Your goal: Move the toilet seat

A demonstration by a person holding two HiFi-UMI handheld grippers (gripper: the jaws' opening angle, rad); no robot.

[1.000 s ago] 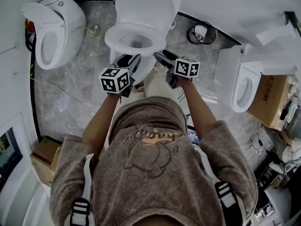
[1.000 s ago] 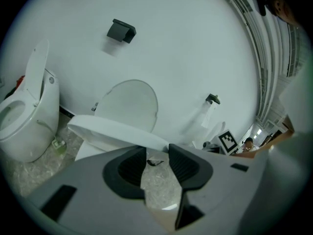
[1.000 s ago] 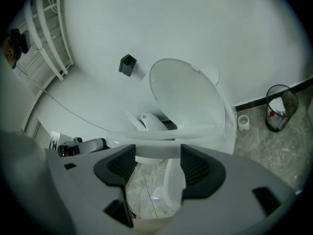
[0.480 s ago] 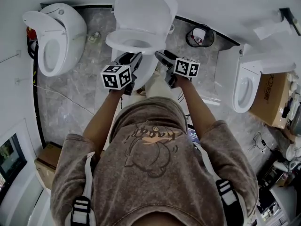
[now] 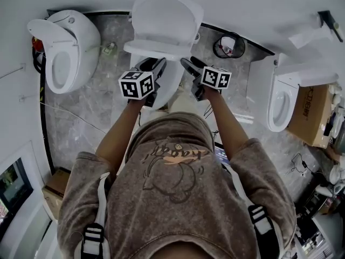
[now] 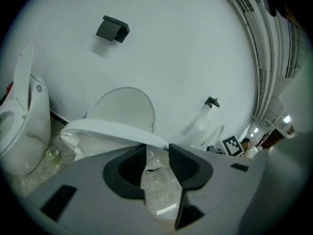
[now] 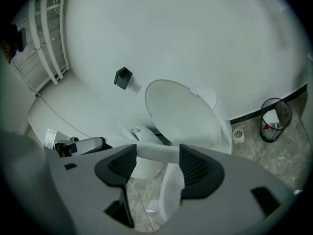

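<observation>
Head view: three toilets, two grippers. The toilet seat (image 5: 156, 48) is half-up on the middle toilet (image 5: 170, 81), top centre. Left gripper (image 5: 155, 65) jaws are slightly apart. Right gripper (image 5: 187, 63) jaws are wider and have just been closing. Only its own view shows the seat rim (image 7: 156, 153) crossing between them.

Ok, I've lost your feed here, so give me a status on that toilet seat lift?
Left gripper and right gripper open, tips at the front rim. Toilet seat part-raised, lid upright behind it. Nothing seen blocking.
</observation>
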